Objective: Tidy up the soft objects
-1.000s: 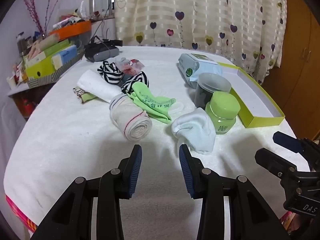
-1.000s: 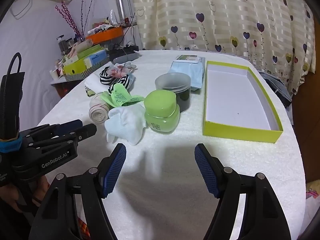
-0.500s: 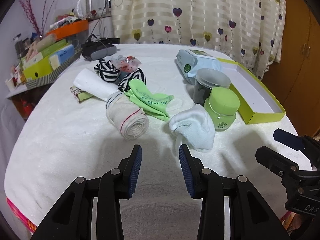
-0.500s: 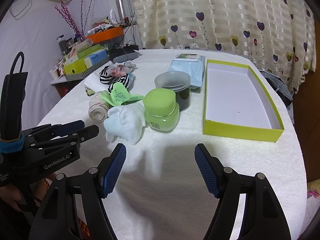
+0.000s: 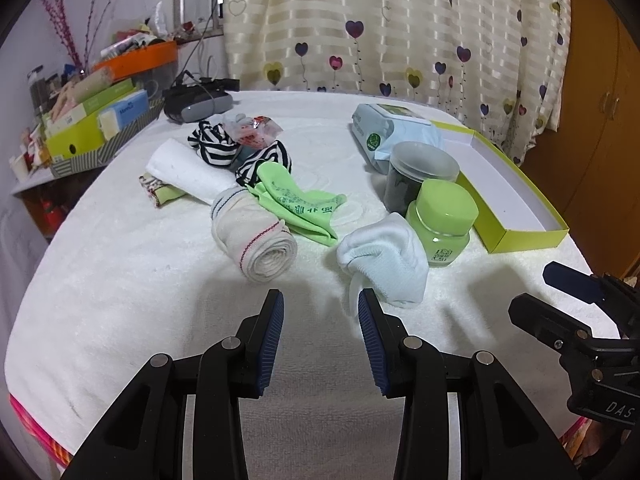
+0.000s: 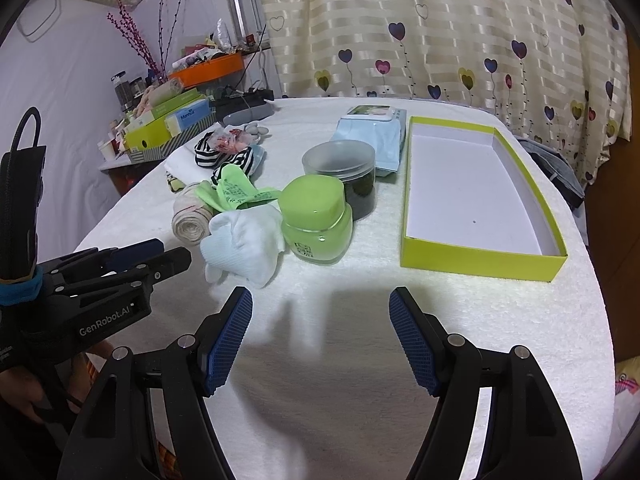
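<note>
On the white-covered table lie several soft items: a pale blue-white sock [image 5: 384, 256] [image 6: 244, 240], a rolled cream cloth [image 5: 256, 240] [image 6: 192, 220], a green sock [image 5: 300, 204] [image 6: 236, 192], black-and-white striped socks [image 5: 224, 148] [image 6: 224, 156] and a folded white towel [image 5: 188, 172]. An open lime-green box [image 5: 516, 200] [image 6: 480, 196] stands empty at the right. My left gripper [image 5: 320, 316] is open, just short of the pale sock, nothing between its fingers. My right gripper [image 6: 320, 312] is open wider over bare table, in front of the green jar.
A green-lidded jar [image 5: 440, 220] [image 6: 316, 220], a dark jar [image 5: 420, 176] [image 6: 344, 176] and a pack of wipes [image 5: 392, 132] [image 6: 372, 136] stand between the socks and the box. A cluttered shelf [image 5: 92, 120] is at the far left, a heart-print curtain [image 5: 380, 28] behind.
The left wrist view has tilted slightly, so the table items sit a little lower in frame. Both grippers keep the same opening, and nothing on the table moved.
</note>
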`<state>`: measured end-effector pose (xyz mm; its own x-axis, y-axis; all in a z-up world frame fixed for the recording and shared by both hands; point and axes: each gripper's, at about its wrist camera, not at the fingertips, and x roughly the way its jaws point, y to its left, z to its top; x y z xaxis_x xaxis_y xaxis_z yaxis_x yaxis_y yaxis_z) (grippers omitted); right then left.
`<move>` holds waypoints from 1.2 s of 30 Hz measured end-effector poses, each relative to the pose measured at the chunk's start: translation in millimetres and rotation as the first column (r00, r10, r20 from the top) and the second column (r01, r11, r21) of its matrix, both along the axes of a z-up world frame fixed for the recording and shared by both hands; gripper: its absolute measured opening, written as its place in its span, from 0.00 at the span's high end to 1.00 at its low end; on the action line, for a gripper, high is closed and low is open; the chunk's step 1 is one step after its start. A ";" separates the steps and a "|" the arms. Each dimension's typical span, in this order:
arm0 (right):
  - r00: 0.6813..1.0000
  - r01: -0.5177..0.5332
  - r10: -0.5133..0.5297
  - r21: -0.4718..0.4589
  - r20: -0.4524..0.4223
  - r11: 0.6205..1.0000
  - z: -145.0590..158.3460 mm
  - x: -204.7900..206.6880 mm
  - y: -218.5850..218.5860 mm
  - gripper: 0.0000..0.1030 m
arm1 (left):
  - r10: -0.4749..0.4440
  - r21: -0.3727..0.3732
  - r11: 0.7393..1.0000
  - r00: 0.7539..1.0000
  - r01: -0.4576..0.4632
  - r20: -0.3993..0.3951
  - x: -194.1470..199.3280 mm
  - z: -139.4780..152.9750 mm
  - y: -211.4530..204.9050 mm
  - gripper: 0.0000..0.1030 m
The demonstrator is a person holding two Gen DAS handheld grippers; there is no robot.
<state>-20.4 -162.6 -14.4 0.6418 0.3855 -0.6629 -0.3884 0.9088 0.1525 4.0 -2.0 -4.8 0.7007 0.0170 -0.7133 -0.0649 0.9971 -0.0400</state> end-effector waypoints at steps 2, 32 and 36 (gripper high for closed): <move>1.000 0.000 0.000 0.000 -0.002 1.000 0.1 0.4 -0.3 0.31 | 0.000 -0.004 1.000 1.000 0.000 0.002 0.0 0.5 0.3 0.64; 1.000 0.001 -0.001 0.001 -0.006 1.000 -0.7 2.1 -1.6 0.31 | 0.005 -0.019 1.000 1.000 -0.005 0.028 -1.8 -1.2 4.0 0.64; 1.000 0.001 -0.001 0.002 -0.005 1.000 -0.6 2.1 -1.5 0.31 | 0.002 -0.024 1.000 0.999 -0.001 0.032 -1.2 -0.6 5.6 0.64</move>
